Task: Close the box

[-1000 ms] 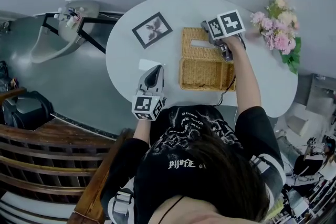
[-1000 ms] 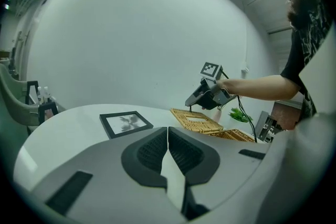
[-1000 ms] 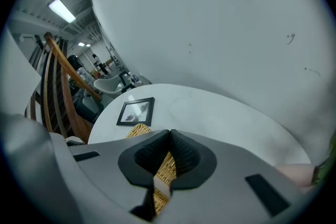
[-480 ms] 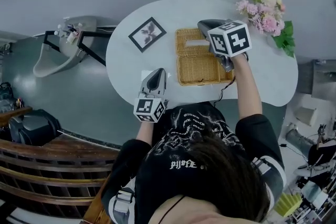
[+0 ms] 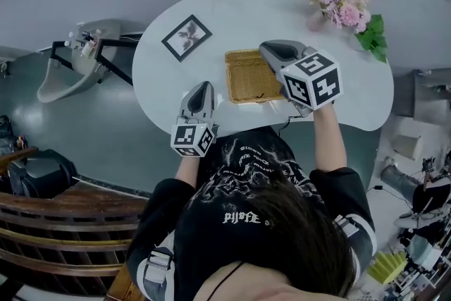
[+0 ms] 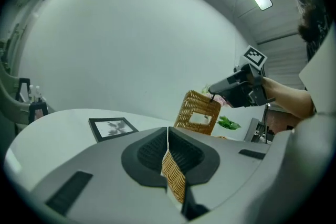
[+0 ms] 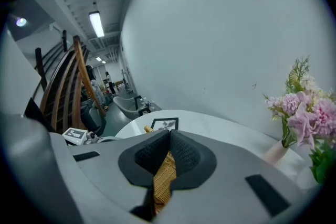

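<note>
The wicker box (image 5: 246, 81) lies on the white table (image 5: 352, 99) in front of me. My right gripper (image 5: 263, 47) is shut on the edge of its hinged lid. The left gripper view shows that lid (image 6: 199, 113) standing up, slotted, under the right gripper (image 6: 211, 93). Weave fills the slit of the right gripper (image 7: 168, 138). My left gripper (image 5: 204, 85) hovers left of the box and looks apart from it in the head view. Its jaws (image 6: 168, 132) are shut, with a thin wicker piece (image 6: 174, 178) between the pads. I cannot tell what that piece belongs to.
A framed picture (image 5: 185, 37) lies on the table's far left. A vase of pink flowers (image 5: 340, 0) stands at the far right. A washstand (image 5: 81, 53) sits beyond the table's left edge, and a wooden rail (image 5: 63, 222) curves at my left.
My right gripper has swung the lid up and toward me over the basket, so the open basket no longer shows. The left gripper has stayed about where it was.
</note>
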The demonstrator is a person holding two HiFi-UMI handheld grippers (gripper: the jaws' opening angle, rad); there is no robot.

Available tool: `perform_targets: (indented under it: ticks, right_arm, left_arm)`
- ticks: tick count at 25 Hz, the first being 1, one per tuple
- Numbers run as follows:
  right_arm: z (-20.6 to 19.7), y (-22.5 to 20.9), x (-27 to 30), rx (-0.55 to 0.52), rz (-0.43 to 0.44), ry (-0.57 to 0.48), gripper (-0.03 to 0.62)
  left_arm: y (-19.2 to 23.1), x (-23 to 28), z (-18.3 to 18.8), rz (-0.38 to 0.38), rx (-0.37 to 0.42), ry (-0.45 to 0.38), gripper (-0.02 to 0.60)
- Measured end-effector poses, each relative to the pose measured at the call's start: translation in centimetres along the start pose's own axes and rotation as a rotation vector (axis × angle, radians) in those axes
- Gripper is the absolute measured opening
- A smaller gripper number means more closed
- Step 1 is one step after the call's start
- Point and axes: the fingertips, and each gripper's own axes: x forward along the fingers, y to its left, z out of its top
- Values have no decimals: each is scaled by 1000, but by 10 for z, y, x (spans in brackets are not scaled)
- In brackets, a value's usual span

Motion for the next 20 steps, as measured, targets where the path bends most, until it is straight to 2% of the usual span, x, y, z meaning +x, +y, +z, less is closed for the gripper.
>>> perform_targets:
  ticks: [5,9,20]
  right_arm:
    - [-22,20,-10,20,51,10,35]
    - [-42,33,-14,85,101,6,35]
    - [-117,58,-1,197,169,107,35]
  left_arm:
    - [0,5,6,0,2,-19,25]
    - [-1,3,1,-4,-5,-5,25]
    - [-6,5,-6,-35,25,24,26]
